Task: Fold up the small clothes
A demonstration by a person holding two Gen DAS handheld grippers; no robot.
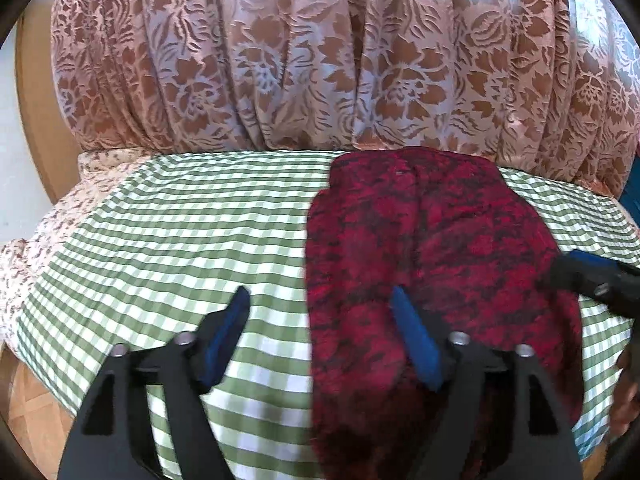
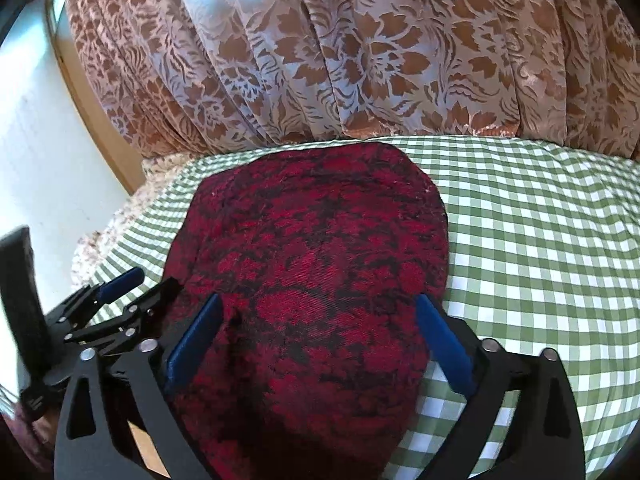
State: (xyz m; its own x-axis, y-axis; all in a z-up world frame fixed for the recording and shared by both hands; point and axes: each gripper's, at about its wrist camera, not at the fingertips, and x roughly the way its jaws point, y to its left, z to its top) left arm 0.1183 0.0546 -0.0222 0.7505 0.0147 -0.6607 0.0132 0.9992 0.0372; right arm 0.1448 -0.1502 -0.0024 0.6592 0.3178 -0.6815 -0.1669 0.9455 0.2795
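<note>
Standing wide apart with nothing pinched, the left gripper (image 1: 318,304) and right gripper (image 2: 318,312) hang over the near end of the red-and-black garment (image 2: 312,256). It lies flat and narrow on the green checked cloth (image 2: 540,216), far end by the floral curtain (image 2: 360,60). Seemingly between folds; next, regrip the near edge.

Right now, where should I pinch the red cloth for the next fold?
Probably the near edge of the red cloth, coming low from the front with the right gripper. It lies flat on the checked cover, and the open jaws already straddle that end.
</note>
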